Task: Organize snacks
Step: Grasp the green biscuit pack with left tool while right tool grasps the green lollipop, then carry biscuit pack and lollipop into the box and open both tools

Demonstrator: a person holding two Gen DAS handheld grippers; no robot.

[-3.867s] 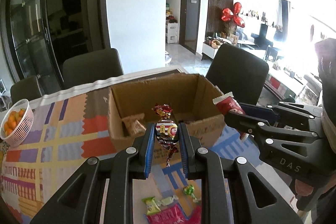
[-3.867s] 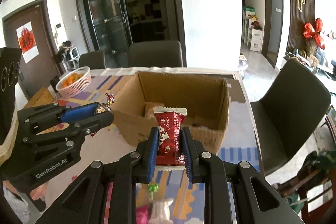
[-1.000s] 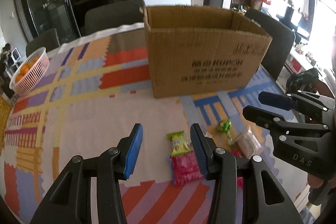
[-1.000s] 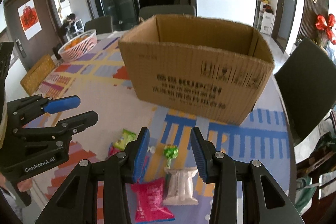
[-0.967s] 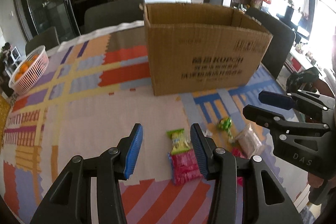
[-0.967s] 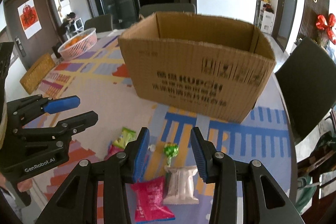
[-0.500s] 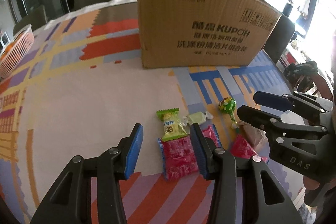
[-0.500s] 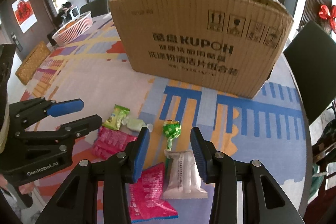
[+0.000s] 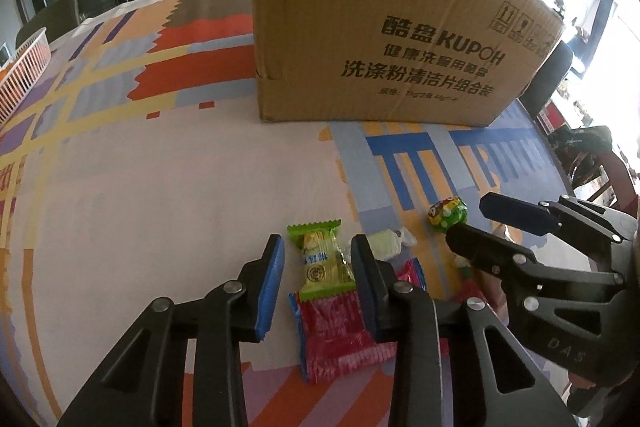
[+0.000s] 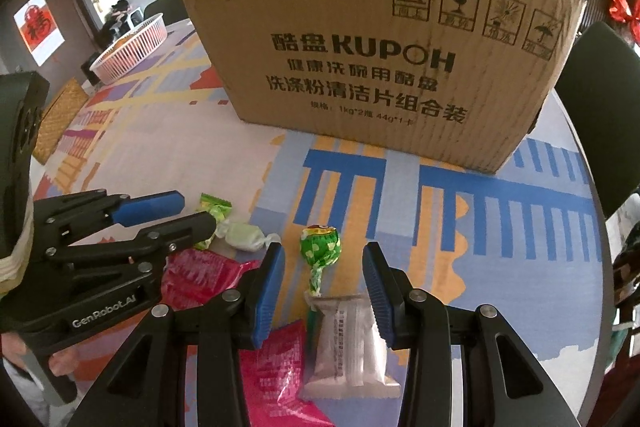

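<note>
My left gripper (image 9: 317, 267) is open and low over the table, its fingers either side of a green-and-yellow snack packet (image 9: 322, 261). A red packet (image 9: 340, 333) lies just below it, a pale green wrapped candy (image 9: 386, 242) to its right. My right gripper (image 10: 323, 279) is open around a green lollipop (image 10: 321, 245), above a clear white packet (image 10: 350, 343). A pink packet (image 10: 276, 379) lies lower left. The cardboard box (image 10: 380, 67) stands behind the snacks; its inside is hidden. It also shows in the left wrist view (image 9: 384, 39).
A white basket (image 10: 132, 47) stands at the far left of the patterned tablecloth (image 9: 160, 167). Dark chairs (image 10: 600, 99) ring the table. The table's right edge (image 10: 596, 227) is close to the box.
Both grippers have dropped lower and moved forward toward the snacks. The left fingers now flank the green-and-yellow packet, the right fingers flank the lollipop. Both stay open.
</note>
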